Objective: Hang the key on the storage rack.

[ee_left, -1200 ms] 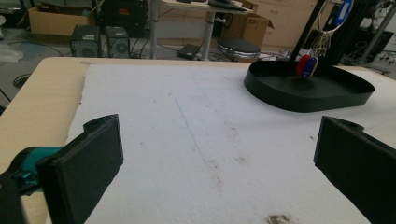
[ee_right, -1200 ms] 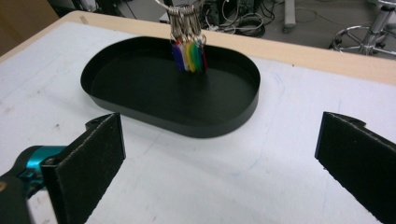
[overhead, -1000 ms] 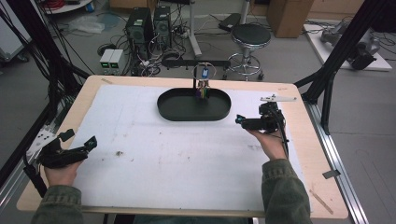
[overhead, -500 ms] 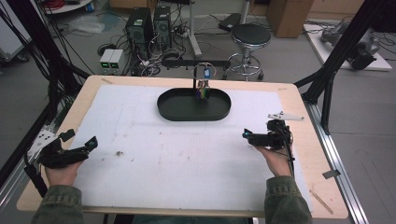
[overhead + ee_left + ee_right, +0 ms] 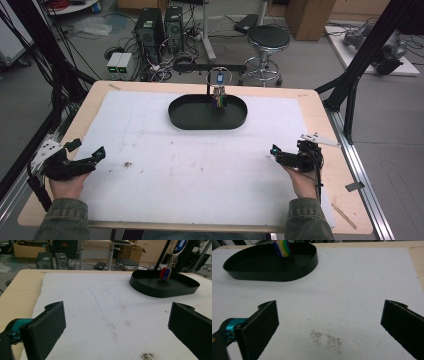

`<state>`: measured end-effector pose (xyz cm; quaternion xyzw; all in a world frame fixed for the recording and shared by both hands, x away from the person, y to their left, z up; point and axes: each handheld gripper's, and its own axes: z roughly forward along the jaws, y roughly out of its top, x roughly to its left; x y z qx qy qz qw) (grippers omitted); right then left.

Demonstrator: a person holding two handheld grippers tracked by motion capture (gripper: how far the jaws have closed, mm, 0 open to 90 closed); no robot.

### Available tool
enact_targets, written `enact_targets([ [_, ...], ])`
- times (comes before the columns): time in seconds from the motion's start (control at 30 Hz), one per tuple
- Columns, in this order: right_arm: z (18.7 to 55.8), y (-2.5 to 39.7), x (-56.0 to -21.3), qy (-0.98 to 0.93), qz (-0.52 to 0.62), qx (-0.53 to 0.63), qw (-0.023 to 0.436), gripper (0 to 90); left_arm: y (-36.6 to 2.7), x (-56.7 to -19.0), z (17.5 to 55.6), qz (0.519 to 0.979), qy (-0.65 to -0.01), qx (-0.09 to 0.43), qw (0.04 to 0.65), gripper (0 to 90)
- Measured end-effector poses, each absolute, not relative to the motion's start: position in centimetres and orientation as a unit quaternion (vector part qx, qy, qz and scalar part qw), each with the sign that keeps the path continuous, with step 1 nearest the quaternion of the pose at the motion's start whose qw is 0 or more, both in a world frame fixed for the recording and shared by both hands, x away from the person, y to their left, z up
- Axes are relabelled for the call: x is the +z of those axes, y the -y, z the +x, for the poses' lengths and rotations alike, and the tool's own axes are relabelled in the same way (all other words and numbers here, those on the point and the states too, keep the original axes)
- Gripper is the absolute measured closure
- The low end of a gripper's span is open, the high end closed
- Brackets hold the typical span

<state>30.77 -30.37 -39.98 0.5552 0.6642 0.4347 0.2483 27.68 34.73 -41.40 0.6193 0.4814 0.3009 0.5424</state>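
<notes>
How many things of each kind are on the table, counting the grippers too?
Grippers: 2, the left gripper and the right gripper
Black tray: 1
Key stand with a bunch of coloured tags: 1
Total: 4

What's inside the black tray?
Over the black tray hang colourful tags on a ring from a thin black stand. The rest of its floor looks bare. The tags hide a bit of floor behind them.

Tray [image 5: 190, 120] sits far-centre on mat [image 5: 200, 170]; tags [image 5: 219, 101] seemingly hang inside
</notes>
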Motion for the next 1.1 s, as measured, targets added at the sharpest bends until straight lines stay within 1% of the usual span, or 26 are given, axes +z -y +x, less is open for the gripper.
enact_targets([
  [0.2, 29.5, 31.6, -40.9, -0.633, 0.572, 0.451, 0.262, 0.6, -34.7, -41.4, 27.7, 0.62, -0.483, 0.3, 0.541, 1.8],
  [0.27, 29.3, 31.7, -41.0, -0.626, 0.574, 0.453, 0.274, 0.6, -34.7, -41.4, 27.7, 0.62, -0.483, 0.299, 0.541, 1.8],
  [0.37, 28.8, 31.6, -40.7, -0.611, 0.572, 0.459, 0.298, 0.6, -34.7, -41.4, 27.7, 0.619, -0.483, 0.3, 0.541, 1.8],
  [0.4, 28.5, 31.6, -40.4, -0.601, 0.561, 0.467, 0.325, 0.6, -34.7, -41.4, 27.7, 0.619, -0.484, 0.3, 0.542, 1.8],
  [0.43, 28.5, 31.6, -40.4, -0.601, 0.561, 0.467, 0.325, 0.6, -34.7, -41.5, 27.7, 0.618, -0.484, 0.3, 0.542, 1.8],
  [0.5, 28.1, 31.5, -40.1, -0.588, 0.554, 0.48, 0.341, 0.6, -34.8, -41.5, 27.7, 0.618, -0.484, 0.3, 0.542, 1.8],
  [0.9, 27.7, 31.7, -39.6, -0.55, 0.543, 0.508, 0.38, 0.6, -34.7, -41.5, 27.9, 0.621, -0.483, 0.3, 0.54, 1.8],
  [1.1, 27.6, 31.5, -39.6, -0.555, 0.54, 0.502, 0.385, 0.6, -34.5, -41.5, 28.0, 0.626, -0.48, 0.3, 0.536, 1.8],
])
